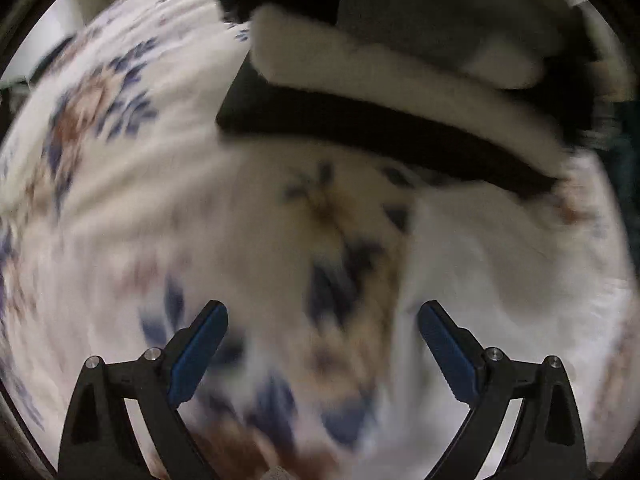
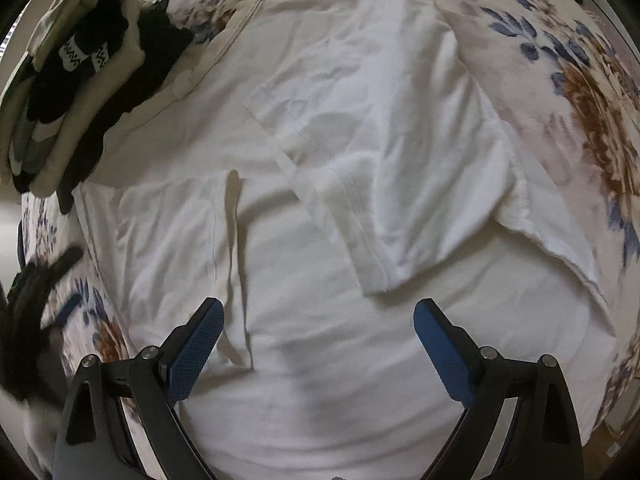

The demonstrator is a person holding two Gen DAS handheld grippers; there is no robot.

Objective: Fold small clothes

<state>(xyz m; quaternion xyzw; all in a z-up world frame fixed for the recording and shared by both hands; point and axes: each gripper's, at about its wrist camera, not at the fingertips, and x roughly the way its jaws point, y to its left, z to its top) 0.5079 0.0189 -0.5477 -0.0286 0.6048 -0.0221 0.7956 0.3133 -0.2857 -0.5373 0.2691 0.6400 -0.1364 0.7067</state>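
A white T-shirt [image 2: 320,240] lies spread on the floral bedspread [image 2: 580,80] in the right wrist view. One side and sleeve are folded over onto its body [image 2: 400,140]; the other sleeve [image 2: 172,248] lies flat at the left. My right gripper [image 2: 318,336] is open and empty just above the shirt's lower part. My left gripper [image 1: 322,340] is open and empty over the blurred bedspread [image 1: 120,160], with a white cloth edge [image 1: 500,272] at its right. The left gripper also shows blurred at the right view's left edge [image 2: 44,280].
A stack of folded black and cream clothes [image 2: 80,80] sits at the far left of the bed; it also shows in the left wrist view [image 1: 380,92]. The bed's edge runs along the left side.
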